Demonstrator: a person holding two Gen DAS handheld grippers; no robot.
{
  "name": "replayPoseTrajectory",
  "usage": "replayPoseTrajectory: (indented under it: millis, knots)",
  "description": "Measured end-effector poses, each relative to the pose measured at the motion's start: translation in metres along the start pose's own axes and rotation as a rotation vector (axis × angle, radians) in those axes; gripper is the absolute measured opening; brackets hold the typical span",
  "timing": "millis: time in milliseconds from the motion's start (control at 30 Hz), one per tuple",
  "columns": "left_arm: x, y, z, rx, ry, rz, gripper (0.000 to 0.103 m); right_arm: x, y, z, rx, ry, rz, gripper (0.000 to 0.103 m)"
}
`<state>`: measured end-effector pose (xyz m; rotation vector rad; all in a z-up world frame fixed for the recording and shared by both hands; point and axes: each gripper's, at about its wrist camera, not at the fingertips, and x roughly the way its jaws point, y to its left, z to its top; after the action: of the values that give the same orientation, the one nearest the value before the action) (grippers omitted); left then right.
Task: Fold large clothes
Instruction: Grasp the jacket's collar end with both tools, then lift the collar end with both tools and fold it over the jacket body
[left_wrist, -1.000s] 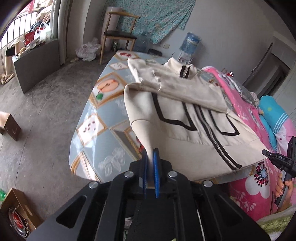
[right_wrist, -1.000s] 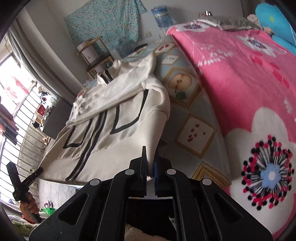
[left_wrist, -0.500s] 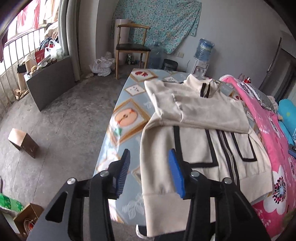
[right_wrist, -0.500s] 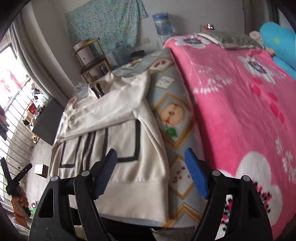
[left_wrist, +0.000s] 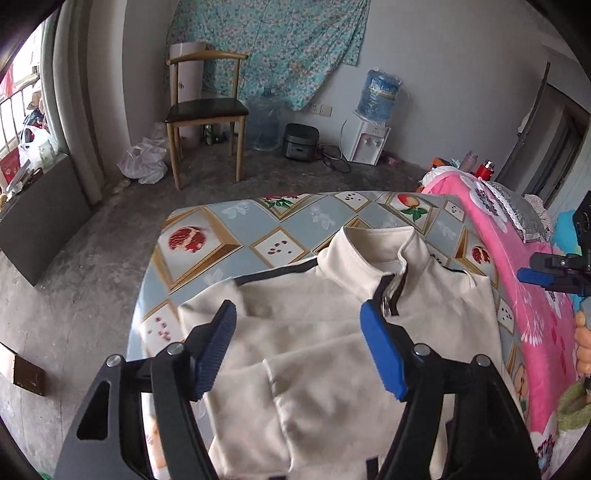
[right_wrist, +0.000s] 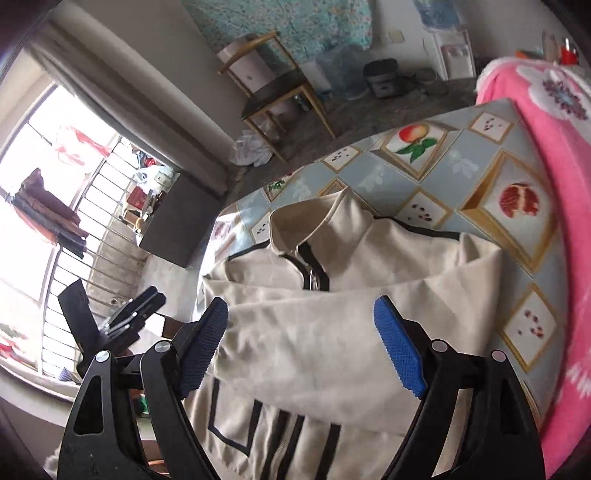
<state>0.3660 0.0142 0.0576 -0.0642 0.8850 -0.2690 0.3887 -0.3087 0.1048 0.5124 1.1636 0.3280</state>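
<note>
The left gripper (left_wrist: 297, 347) is spreading its jaws, holding nothing. The right gripper (right_wrist: 301, 345) is narrowing its jaws, also empty, both hovering over the jacket (left_wrist: 332, 354), likely seeking the next fold.

The left gripper (left_wrist: 297, 345), jaws opening and seemingly empty, hovers over the cream jacket (left_wrist: 332, 354).

Daylight glares through the window (right_wrist: 44, 206); fisheye-curved edges, motion blur throughout

One jacket (left_wrist: 332, 332), one chair (left_wrist: 205, 110), two water bottles (left_wrist: 382, 94).
</note>
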Motion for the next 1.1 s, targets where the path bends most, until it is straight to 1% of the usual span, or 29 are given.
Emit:
replayPoseTrajectory:
  millis: [67,100,133,167,200,267,300,333,367,400,433,467,500,533,567,600,667,733,800,867,933,1033,1100]
  knots:
    - [0.04,-0.014,0.027,0.022,0.029,-0.015,0.068,0.034,-0.01,0.032,0.046,0.039,-0.039,0.07]
    - [0.056,-0.018,0.036,0.019,0.042,-0.013,0.068,0.051,-0.015,0.048,0.057,0.059,-0.067,0.066]
    - [0.079,-0.023,0.05,0.007,0.062,-0.017,0.068,0.067,-0.02,0.061,0.07,0.077,-0.102,0.064]
    - [0.096,-0.028,0.059,-0.005,0.079,-0.022,0.068,0.084,-0.024,0.071,0.08,0.1,-0.129,0.064]
    - [0.112,-0.03,0.066,-0.019,0.095,-0.012,0.068,0.095,-0.028,0.084,0.078,0.124,-0.151,0.062]
    - [0.144,-0.038,0.08,-0.035,0.129,-0.01,0.068,0.116,-0.032,0.094,0.078,0.152,-0.188,0.06]
    - [0.158,-0.042,0.084,-0.032,0.149,0.006,0.068,0.125,-0.032,0.099,0.059,0.169,-0.197,0.059]
    - [0.169,-0.046,0.085,-0.03,0.167,0.012,0.067,0.13,-0.031,0.101,0.041,0.176,-0.211,0.056]
    - [0.181,-0.049,0.086,-0.031,0.192,0.007,0.06,0.135,-0.03,0.102,0.023,0.186,-0.228,0.054]
    - [0.191,-0.05,0.085,-0.037,0.216,0.003,0.053,0.138,-0.028,0.103,0.007,0.199,-0.23,0.046]
    - [0.198,-0.051,0.085,-0.05,0.236,0.004,0.041,0.138,-0.027,0.102,-0.003,0.206,-0.218,0.032]
    - [0.202,-0.05,0.084,-0.065,0.247,0.0,0.025,0.137,-0.025,0.1,-0.014,0.21,-0.205,0.026]
    - [0.204,-0.049,0.084,-0.08,0.251,-0.01,0.014,0.133,-0.022,0.098,-0.031,0.206,-0.205,0.017]
    - [0.202,-0.048,0.083,-0.087,0.248,-0.014,0.009,0.127,-0.017,0.097,-0.057,0.189,-0.202,0.016]
    - [0.194,-0.047,0.083,-0.083,0.222,-0.019,0.008,0.117,-0.01,0.093,-0.096,0.169,-0.194,0.015]
    - [0.185,-0.049,0.082,-0.061,0.196,-0.038,0.008,0.109,-0.004,0.09,-0.13,0.153,-0.184,0.014]
    - [0.166,-0.054,0.081,0.0,0.164,-0.051,0.006,0.091,0.008,0.076,-0.188,0.128,-0.157,0.014]
    - [0.136,-0.057,0.073,0.06,0.129,-0.092,0.006,0.069,0.02,0.055,-0.266,0.103,-0.158,0.014]
    - [0.104,-0.059,0.059,0.123,0.095,-0.112,0.006,0.055,0.03,0.029,-0.35,0.085,-0.18,0.014]
    - [0.08,-0.059,0.041,0.17,0.089,-0.119,0.006,0.048,0.034,0.0,-0.415,0.092,-0.193,0.015]
    - [0.064,-0.058,0.018,0.2,0.112,-0.125,0.006,0.051,0.038,-0.031,-0.485,0.103,-0.241,0.015]
    - [0.048,-0.057,-0.022,0.217,0.154,-0.149,0.011,0.067,0.04,-0.073,-0.592,0.109,-0.358,0.019]
    - [0.035,-0.052,-0.048,0.194,0.122,-0.173,0.011,0.079,0.035,-0.093,-0.625,0.123,-0.417,0.024]
